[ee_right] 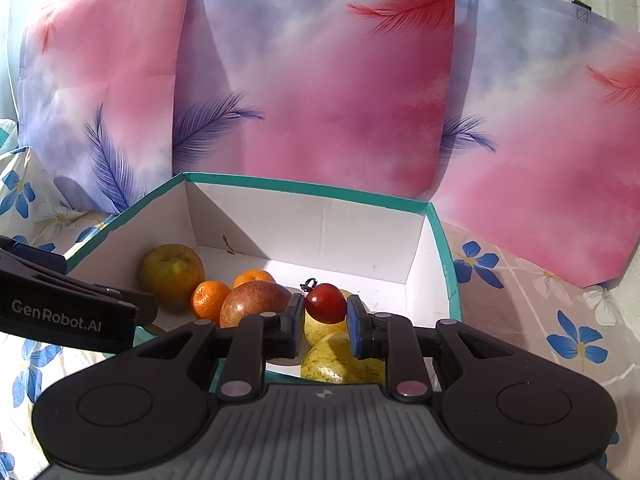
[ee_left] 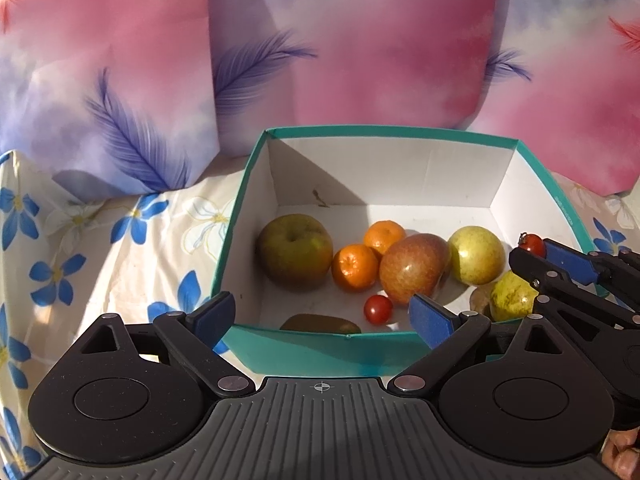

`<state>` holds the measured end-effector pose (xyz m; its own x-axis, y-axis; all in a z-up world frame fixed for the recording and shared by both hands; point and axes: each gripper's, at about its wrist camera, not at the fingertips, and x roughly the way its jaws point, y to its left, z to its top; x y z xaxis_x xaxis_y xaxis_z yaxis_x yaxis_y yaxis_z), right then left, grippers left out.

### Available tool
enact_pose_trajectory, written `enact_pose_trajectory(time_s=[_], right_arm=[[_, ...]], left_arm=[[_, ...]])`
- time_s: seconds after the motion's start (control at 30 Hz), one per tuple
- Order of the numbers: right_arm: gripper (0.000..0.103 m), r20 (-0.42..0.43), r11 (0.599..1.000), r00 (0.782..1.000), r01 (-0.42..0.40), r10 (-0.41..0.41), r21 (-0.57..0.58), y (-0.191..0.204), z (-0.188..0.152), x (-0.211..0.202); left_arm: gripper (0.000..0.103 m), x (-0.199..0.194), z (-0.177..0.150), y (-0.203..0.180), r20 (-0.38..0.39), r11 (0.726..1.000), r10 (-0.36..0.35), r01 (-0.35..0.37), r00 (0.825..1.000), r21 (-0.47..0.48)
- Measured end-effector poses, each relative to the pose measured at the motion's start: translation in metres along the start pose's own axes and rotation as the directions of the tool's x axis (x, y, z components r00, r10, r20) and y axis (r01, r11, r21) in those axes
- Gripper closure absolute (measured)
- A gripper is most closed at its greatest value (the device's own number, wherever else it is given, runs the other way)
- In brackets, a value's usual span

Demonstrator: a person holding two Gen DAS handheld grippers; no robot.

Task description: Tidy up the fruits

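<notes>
Floral bedsheet [ee_left: 100, 248] | teal box [ee_left: 240, 216]: apples, mandarins | right gripper [ee_right: 325, 312] pinching cherry tomato [ee_right: 325, 303] | left gripper [ee_left: 320, 316] spread

Right gripper [ee_right: 325, 312] is pinching a cherry tomato [ee_right: 325, 303] dead centre of the frame, hanging over the teal box [ee_right: 444, 252]; inside it a green apple [ee_right: 172, 270] is sitting at centre left, two mandarins [ee_right: 210, 300] and a red apple [ee_right: 250, 302] are crowding beside it; yellow-green fruit [ee_right: 340, 360] is peeking out below the tomato; the other gripper [ee_right: 72, 312] is poking in from the left edge.
</notes>
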<state>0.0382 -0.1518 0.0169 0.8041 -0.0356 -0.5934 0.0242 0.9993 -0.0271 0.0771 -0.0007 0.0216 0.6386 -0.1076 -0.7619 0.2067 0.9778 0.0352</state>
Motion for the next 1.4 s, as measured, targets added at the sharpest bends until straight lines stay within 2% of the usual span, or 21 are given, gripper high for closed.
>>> enact_pose_trajectory(time_s=[0.37,0.47,0.53,0.57,0.67,0.7,0.73,0.8,0.87,0.97,1.07,1.17,1.4], right_arm=[[0.079,-0.012,1.000,1.000,-0.004,0.004,-0.008,0.002,0.001,0.005],[0.066,-0.014,1.000,1.000,0.004,-0.004,-0.007,0.002,0.002,0.005],[0.046,-0.019,1.000,1.000,0.009,-0.009,-0.006,0.002,0.003,0.003],[0.042,-0.016,1.000,1.000,0.022,-0.022,-0.003,0.002,0.004,0.000],[0.021,-0.034,0.998,0.998,0.053,-0.054,-0.014,-0.002,0.006,-0.006],[0.008,-0.042,0.999,0.998,0.053,-0.054,-0.009,-0.004,0.007,-0.008],[0.000,-0.044,0.999,0.998,0.044,-0.044,0.004,-0.008,0.008,-0.012],[0.000,-0.068,0.999,0.997,0.044,-0.042,0.017,-0.010,0.011,-0.020],[0.000,-0.125,0.997,0.989,0.077,-0.076,0.005,-0.009,0.015,-0.021],[0.000,-0.219,0.994,0.970,0.106,-0.107,-0.013,-0.007,0.016,-0.019],[0.000,-0.302,0.996,0.950,0.087,-0.082,0.004,-0.008,0.015,-0.014],[0.000,-0.382,0.992,0.919,0.125,-0.102,0.035,-0.012,0.015,-0.005],[0.000,-0.422,0.983,0.893,0.181,-0.153,0.028,-0.015,0.017,-0.001]], left_arm=[[0.006,0.003,0.001,0.000,-0.005,1.000,0.002,-0.002,1.000,0.011],[0.005,0.004,0.001,-0.002,-0.010,1.000,0.008,-0.008,1.000,0.019],[0.005,0.005,0.001,-0.001,-0.010,1.000,0.020,-0.020,1.000,0.018],[0.005,0.005,0.001,-0.001,-0.011,1.000,0.026,-0.025,1.000,0.015],[0.005,0.006,0.001,0.001,-0.018,0.999,0.040,-0.040,0.999,0.011],[0.004,0.006,0.001,0.001,-0.021,0.999,0.039,-0.039,0.999,0.017],[0.004,0.005,0.002,0.000,-0.025,0.999,0.041,-0.041,0.999,0.022],[0.004,0.005,0.003,0.000,-0.040,0.999,0.042,-0.041,0.998,0.015],[0.004,0.003,0.005,0.001,-0.058,1.000,0.028,-0.028,0.998,0.003],[0.003,0.000,0.006,0.002,-0.077,1.000,0.021,-0.022,0.997,-0.005],[0.003,-0.003,0.007,0.001,-0.090,1.000,0.022,-0.021,0.996,0.005],[0.003,-0.004,0.007,-0.004,-0.112,1.000,0.011,-0.008,0.994,0.029],[0.002,0.004,0.003,-0.011,-0.181,0.998,0.036,-0.025,0.983,0.061]])
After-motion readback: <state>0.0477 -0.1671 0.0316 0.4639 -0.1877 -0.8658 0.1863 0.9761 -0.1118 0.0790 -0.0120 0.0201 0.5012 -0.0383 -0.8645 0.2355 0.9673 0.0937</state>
